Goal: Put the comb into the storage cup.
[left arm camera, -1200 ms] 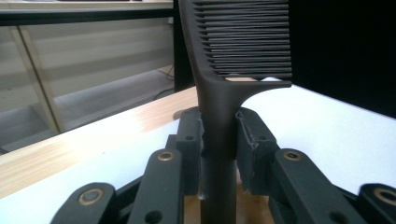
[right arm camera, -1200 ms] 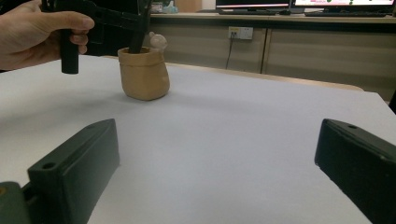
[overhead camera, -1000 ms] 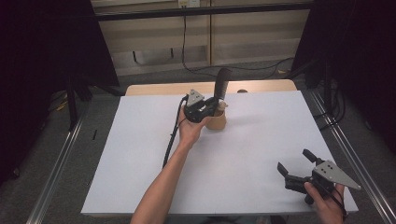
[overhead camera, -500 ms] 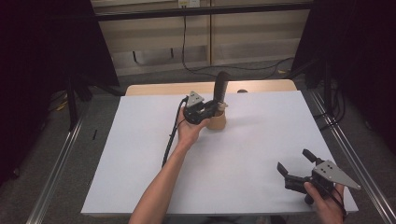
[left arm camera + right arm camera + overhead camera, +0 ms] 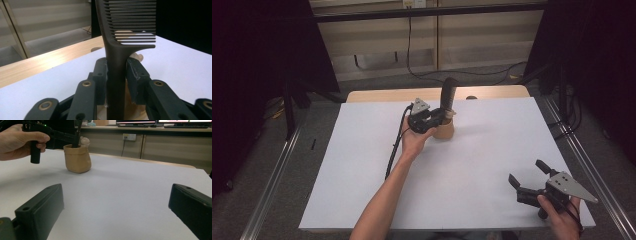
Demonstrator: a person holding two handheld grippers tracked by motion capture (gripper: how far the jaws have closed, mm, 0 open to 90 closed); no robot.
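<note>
almost nothing has moved in the last second. the left gripper [image 5: 435, 118] still has its fingers squeezed on the black comb [image 5: 117, 67], standing up in the tan bag [image 5: 77, 158] at the far middle of the surface [image 5: 482, 165]. the right gripper [image 5: 526, 181] waits near right, wide open and empty. the comb looks about to go in or come out.

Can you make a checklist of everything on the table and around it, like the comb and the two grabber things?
Surface: white sheet over a wooden table.
Job's things: black comb standing upright in a tan paper bag.
Clutter: nothing seen.
Grippers: left gripper shut on the comb's handle above the bag; right gripper open, held near the sheet's right corner on the person's side.
Cables: black cable trailing from the left gripper.
Surroundings: metal rails beside the table, cabinets behind.
</note>
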